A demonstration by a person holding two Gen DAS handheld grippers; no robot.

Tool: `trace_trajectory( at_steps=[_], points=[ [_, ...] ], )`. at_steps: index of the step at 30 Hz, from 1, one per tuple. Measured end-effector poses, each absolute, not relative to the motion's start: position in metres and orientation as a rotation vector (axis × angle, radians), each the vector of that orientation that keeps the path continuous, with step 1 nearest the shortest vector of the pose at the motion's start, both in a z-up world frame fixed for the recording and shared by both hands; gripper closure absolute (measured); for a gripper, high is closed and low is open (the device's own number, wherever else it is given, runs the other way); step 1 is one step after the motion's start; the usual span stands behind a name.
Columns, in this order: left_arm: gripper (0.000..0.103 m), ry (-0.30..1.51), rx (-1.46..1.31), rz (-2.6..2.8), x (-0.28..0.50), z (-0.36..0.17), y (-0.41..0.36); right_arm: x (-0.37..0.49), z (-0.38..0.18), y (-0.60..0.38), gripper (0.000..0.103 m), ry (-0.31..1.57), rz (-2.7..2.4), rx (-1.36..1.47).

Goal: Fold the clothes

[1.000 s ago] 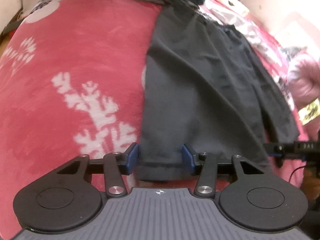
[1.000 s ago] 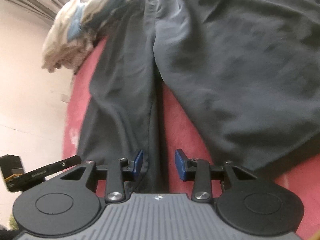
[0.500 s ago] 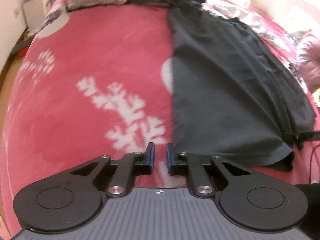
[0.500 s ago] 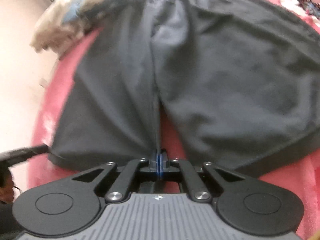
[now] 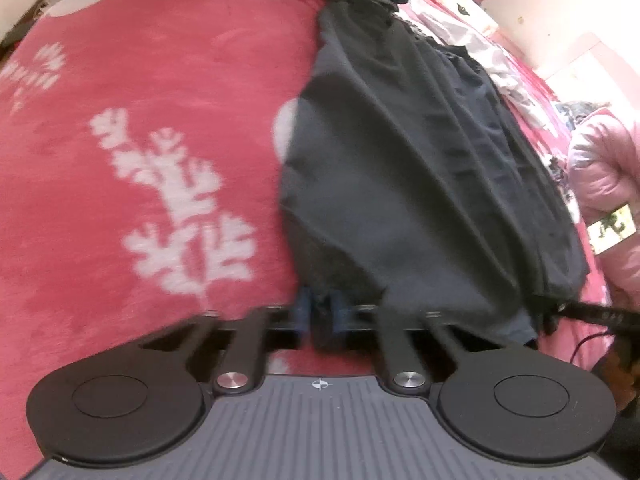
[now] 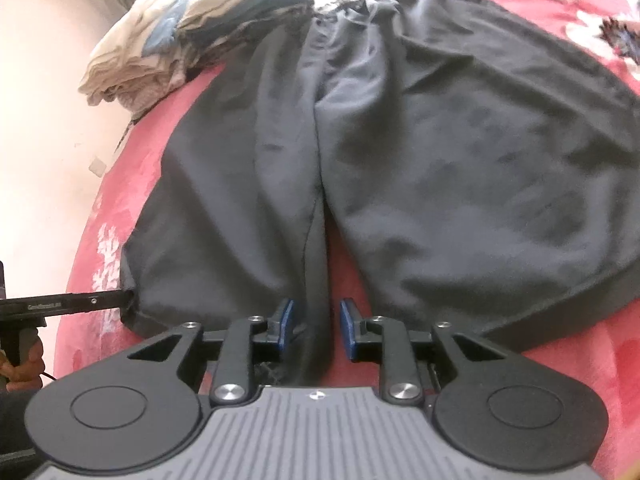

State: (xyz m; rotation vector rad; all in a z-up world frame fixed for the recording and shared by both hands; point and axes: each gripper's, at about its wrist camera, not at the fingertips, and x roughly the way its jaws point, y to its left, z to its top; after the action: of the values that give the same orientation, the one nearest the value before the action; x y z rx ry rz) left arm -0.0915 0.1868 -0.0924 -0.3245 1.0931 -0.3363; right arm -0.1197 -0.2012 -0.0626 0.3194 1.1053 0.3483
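1. The left gripper (image 5: pixel 320 314) is clamped tight on the hem of the black shorts (image 6: pixel 460 168), with dark fabric pinched between its blue pads at 6 o'clock in its own view.
2. The right gripper (image 6: pixel 316 322) has just been opening its jaws. The inner edge of the left leg runs between its pads, but they stand apart and we judge that they do not press on it.
3. The shorts lie spread on the red bedspread (image 5: pixel 160 120). In the right wrist view the waistband is at 12 o'clock and the two leg hems are towards 6 o'clock, and the left gripper comes in from 9 o'clock to the outer hem corner.
4. Risk: if the hands lift now, only the outer corner rises, because the right jaws are loose. The leg would then twist and the fold would land crooked.
5. Risk: the left pads may hold only one layer of the hem. The layers would part and the lower one would stay wrinkled on the bed.
6. Risk: the waistband touches the stack of folded clothes (image 6: pixel 192 40) at 11 o'clock, and a hard pull on the shorts could drag that stack askew.
7. We see no basket, box or drawer, so the folded stack sits straight on the bedspread.
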Motion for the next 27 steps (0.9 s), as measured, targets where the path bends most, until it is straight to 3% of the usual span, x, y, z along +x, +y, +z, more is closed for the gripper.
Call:
trace_trajectory(
  at_steps=[7,13,21,27],
  points=[
    [0.103,0.846,-0.143,-0.694,-0.095,-0.035,0.106,-0.122,-0.073,-0.202,0.076,1.128,0.345,0.346],
    [0.103,0.868,-0.018,-0.766,-0.100,-0.052,0.065,-0.118,-0.077,-0.207,0.077,1.136,0.342,0.376],
    [0.103,0.900,-0.209,-0.420,-0.129,-0.024,0.182,-0.120,-0.075,-0.208,0.077,1.131,0.348,0.376],
    [0.102,1.054,-0.325,-0.154,-0.157,-0.073,0.257,-0.120,-0.076,-0.206,0.077,1.125,0.353,0.387]
  ],
)
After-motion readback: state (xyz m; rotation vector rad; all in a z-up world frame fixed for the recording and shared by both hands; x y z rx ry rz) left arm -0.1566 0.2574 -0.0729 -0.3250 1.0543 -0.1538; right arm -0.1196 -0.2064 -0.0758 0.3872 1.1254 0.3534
